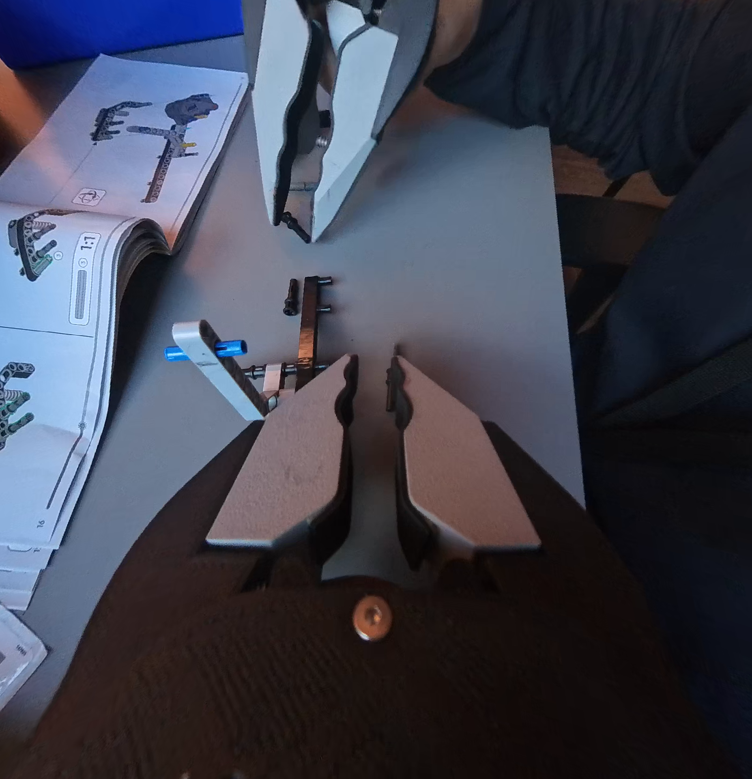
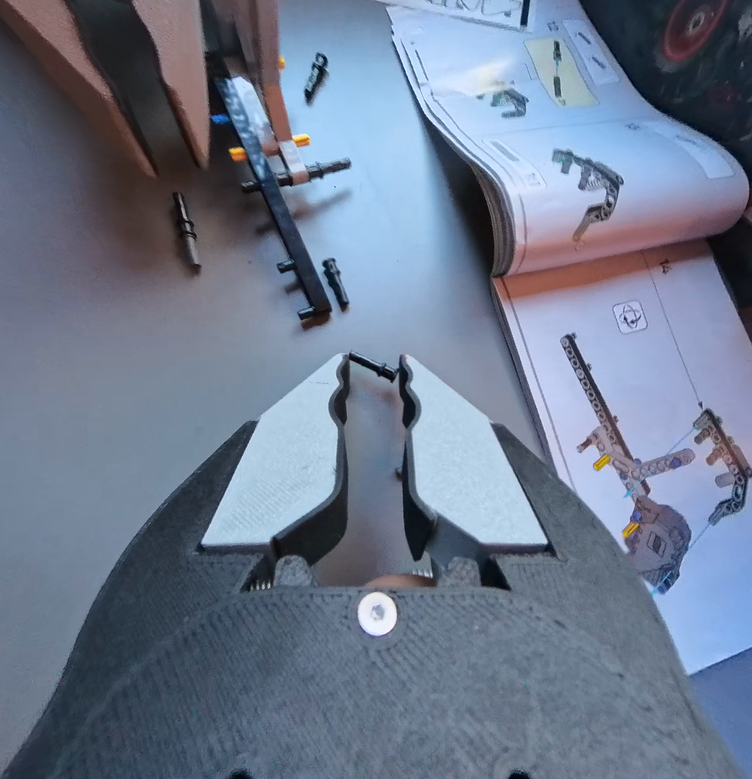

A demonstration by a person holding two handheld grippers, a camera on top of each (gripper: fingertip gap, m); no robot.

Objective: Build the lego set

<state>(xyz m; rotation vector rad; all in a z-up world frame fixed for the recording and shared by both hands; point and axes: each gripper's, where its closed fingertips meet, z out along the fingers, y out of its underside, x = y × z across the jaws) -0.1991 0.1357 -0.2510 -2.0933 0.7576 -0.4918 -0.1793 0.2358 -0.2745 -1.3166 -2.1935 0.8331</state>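
Note:
The partly built set lies on the grey table: a long black beam (image 1: 309, 320) with short black pins along one side, joined to a tilted white beam (image 1: 205, 358) that carries a blue pin (image 1: 231, 349). The beam also shows in the right wrist view (image 2: 290, 236), with orange pins (image 2: 300, 139). My left gripper (image 1: 375, 358) is open just right of the assembly's near end; a loose black pin (image 1: 390, 388) lies on the table beside its right finger. My right gripper (image 2: 375, 357) is shut on a short black pin (image 2: 372, 364) and hovers beyond the beam's far end (image 1: 294, 227).
An open instruction booklet (image 1: 50, 295) lies left of the assembly and also shows in the right wrist view (image 2: 597, 168). Loose black pins lie by the beam (image 1: 290, 297) (image 2: 315, 78). The table edge (image 1: 570, 337) runs on the right, with a dark sleeve (image 1: 597, 84) beyond it. Tip to tip, the grippers are about 11 centimeters apart.

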